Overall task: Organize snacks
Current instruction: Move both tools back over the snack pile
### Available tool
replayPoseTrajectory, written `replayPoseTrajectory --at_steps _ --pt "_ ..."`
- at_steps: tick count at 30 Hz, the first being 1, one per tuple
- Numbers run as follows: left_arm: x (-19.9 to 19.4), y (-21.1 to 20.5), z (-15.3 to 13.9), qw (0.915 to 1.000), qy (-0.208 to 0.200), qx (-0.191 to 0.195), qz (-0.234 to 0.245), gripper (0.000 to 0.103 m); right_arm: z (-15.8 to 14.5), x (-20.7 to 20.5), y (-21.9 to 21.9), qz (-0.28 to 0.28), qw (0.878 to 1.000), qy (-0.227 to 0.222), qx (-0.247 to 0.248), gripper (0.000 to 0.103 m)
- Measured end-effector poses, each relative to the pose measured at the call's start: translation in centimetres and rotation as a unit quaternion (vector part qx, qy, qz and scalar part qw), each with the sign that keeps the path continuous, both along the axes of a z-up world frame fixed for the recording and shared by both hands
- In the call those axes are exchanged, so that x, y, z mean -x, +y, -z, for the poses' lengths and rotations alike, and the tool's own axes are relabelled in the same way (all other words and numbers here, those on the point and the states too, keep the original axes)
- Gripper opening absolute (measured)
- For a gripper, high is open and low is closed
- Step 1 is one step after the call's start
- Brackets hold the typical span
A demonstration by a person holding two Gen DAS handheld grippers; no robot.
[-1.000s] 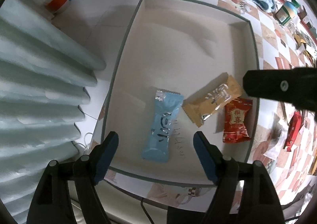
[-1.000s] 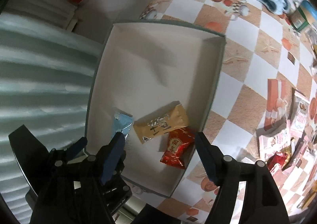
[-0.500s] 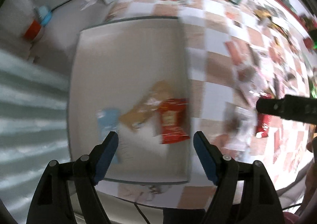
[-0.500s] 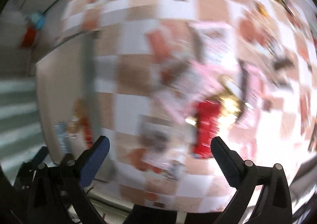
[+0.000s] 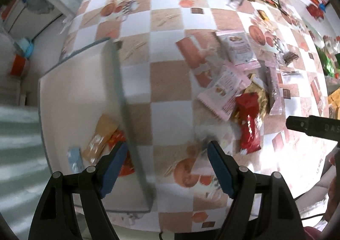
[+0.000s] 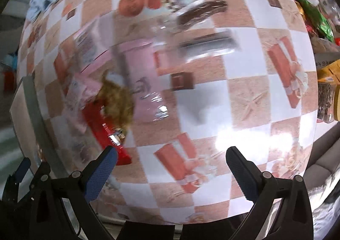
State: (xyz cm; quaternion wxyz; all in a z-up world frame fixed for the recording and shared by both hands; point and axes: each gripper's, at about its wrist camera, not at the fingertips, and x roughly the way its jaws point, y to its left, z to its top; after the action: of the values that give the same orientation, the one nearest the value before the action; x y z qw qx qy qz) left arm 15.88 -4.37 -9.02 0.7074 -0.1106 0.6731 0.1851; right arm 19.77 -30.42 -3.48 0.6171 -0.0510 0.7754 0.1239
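Left wrist view: left gripper [image 5: 166,160] spread wide, empty, above the tray [image 5: 119,83] rim; tan packet [image 5: 101,136] lies inside. Red snack packet [image 5: 248,122] sits on the checkered tablecloth [image 5: 170,83]. Right gripper [image 6: 171,162] gapes too, holding nothing, everything blurred.

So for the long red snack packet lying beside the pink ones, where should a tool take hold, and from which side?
Grip the red packet across its narrow width at the lower half, coming from above. It lies flat and long on the tablecloth; its upper end sits against the gold wrapper and pink packets, while the lower end is free.
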Motion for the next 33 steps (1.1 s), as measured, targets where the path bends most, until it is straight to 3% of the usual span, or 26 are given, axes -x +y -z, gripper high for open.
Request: replayPoseTrajectory --at_steps 9,15,23,29,33 --pt "-6.5 -1.2 2.4 0.9998 0.013 0.001 0.016 0.081 1.4 -4.2 -1.8 0.018 1.000 0.009 -0.007 0.103" --pt "-9.5 -1.8 4.6 0.9993 0.023 0.012 0.028 0.081 2.4 -6.9 -0.5 0.000 1.000 0.011 -0.013 0.103" --pt "-10.8 0.0 6.2 0.9994 0.025 0.025 -0.001 0.088 3.6 -10.3 1.4 -0.012 1.000 0.009 -0.005 0.103" --pt "-10.6 2.0 6.3 0.9996 0.026 0.003 -0.005 0.092 3.6 -11.4 2.2 -0.039 0.999 -0.015 0.019 0.103" --pt "-10.0 3.5 6.4 0.9994 0.032 -0.007 -0.011 0.092 3.3 -11.2 0.6 -0.016 0.999 -0.016 0.027 0.103"
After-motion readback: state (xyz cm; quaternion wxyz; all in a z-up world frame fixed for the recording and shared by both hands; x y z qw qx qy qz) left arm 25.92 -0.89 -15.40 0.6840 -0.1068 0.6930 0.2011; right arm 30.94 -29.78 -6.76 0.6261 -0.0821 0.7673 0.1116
